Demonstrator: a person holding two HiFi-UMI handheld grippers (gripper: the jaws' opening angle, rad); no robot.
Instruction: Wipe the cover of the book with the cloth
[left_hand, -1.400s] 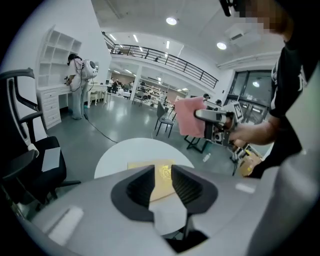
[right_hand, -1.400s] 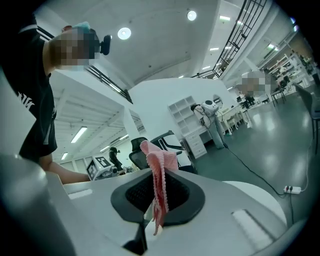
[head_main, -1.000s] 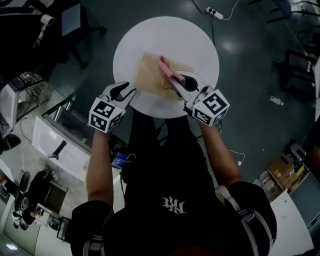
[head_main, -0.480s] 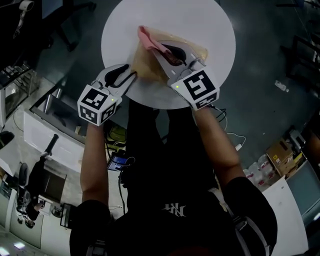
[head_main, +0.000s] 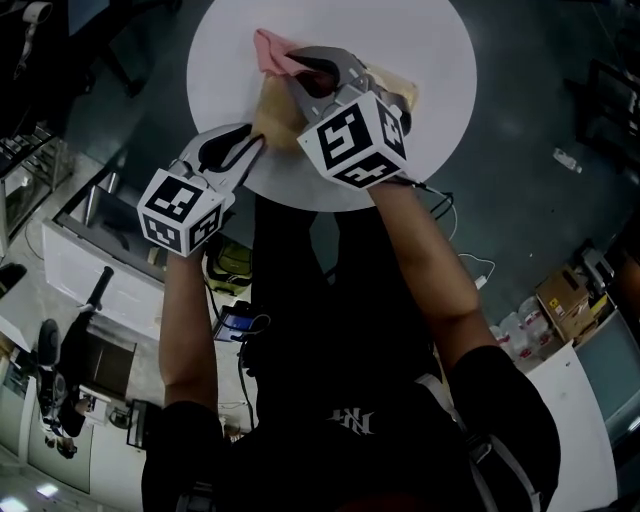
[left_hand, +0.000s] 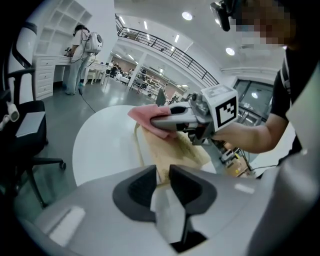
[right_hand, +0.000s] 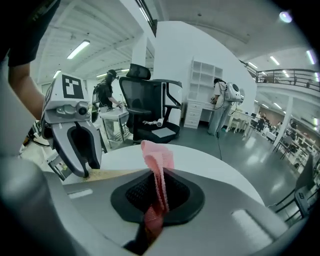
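- Pink ribbed cloth (right_hand: 157, 160) is pinched tight between the pressed-together jaws of the right gripper (right_hand: 159, 192), and its free end stands up past the fingertips.
- From the head view, the right gripper (head_main: 305, 70) reaches across the book (head_main: 275, 110) from the near side. The cloth (head_main: 270, 48) bunches at the book's far left corner, over the cover's edge and the white tabletop beside it.
- In the left gripper view, the cloth (left_hand: 142, 116) lies under the right gripper's jaws, against the far end of the tan cover.
- The left gripper (left_hand: 162, 185) has its jaws closing to a narrow gap. The book's (left_hand: 170, 152) near left corner sits at that gap. Whether the pads touch it cannot be told.
- In the head view, the left gripper (head_main: 245, 148) points at that same corner from the table's near left edge.
- The book lies flat on the near half of the round white table (head_main: 430, 60), its near side close to the near edge.
- A black office chair (right_hand: 150, 107) stands on the floor beyond the table's far edge.
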